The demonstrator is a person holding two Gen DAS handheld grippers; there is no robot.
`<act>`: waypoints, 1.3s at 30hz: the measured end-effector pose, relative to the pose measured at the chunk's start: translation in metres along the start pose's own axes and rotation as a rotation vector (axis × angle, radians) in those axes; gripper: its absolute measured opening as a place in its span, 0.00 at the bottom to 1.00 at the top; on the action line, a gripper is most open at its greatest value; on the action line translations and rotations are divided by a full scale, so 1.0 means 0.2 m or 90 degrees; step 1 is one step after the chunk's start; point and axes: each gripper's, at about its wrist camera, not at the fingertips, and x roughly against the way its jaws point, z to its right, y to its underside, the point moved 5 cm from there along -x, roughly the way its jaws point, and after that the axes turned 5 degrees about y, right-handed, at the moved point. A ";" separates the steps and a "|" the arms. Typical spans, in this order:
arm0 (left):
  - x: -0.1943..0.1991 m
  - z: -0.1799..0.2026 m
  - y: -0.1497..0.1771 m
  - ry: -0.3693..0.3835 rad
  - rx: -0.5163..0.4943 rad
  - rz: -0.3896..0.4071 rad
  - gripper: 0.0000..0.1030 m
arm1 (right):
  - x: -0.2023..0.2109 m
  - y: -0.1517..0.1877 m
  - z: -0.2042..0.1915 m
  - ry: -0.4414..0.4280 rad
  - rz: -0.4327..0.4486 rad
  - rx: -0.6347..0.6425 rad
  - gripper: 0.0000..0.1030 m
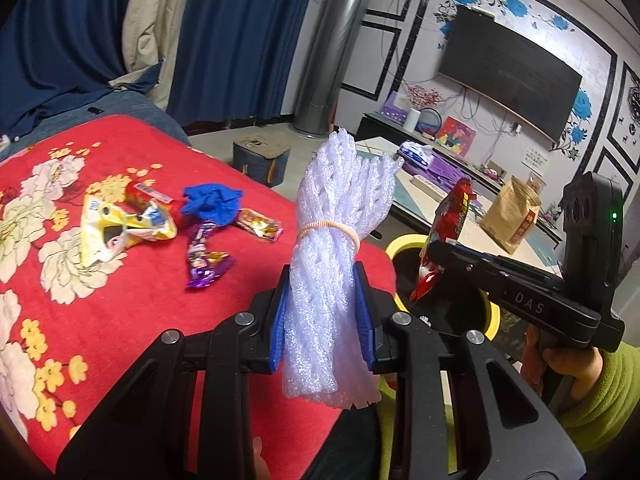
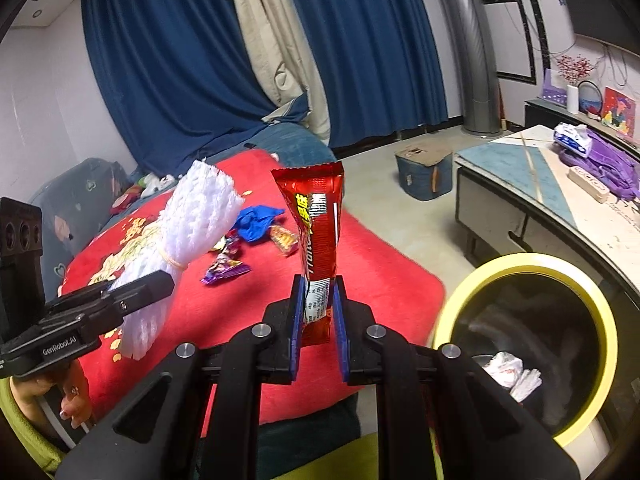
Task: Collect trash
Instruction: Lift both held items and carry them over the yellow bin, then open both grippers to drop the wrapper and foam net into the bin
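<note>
While the left tongs (image 1: 324, 316) pinch a foam-net bundle (image 1: 340, 240), the right tongs (image 2: 319, 320) pinch a glossy red wrapper (image 2: 318, 236).

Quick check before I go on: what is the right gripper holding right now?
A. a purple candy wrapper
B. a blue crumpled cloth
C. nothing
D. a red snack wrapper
D: in the right wrist view the right gripper is shut on the lower end of the red snack wrapper, which stands upright between its blue pads, with the yellow-rimmed bin just to the right.
</note>
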 end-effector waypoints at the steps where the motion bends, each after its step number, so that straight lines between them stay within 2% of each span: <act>1: -0.01 0.01 0.00 0.004 -0.001 -0.001 0.21 | 0.01 0.00 0.02 0.006 0.001 -0.001 0.13; 15: -0.21 0.24 -0.03 0.061 -0.030 -0.023 0.21 | 0.10 0.03 0.31 0.093 0.017 -0.026 0.14; 27: -0.44 0.46 -0.02 0.094 -0.080 -0.057 0.22 | 0.16 0.12 0.63 0.150 0.016 -0.106 0.14; 39: -0.66 0.63 0.04 0.133 -0.109 -0.106 0.22 | 0.15 0.23 0.86 0.257 -0.001 -0.107 0.14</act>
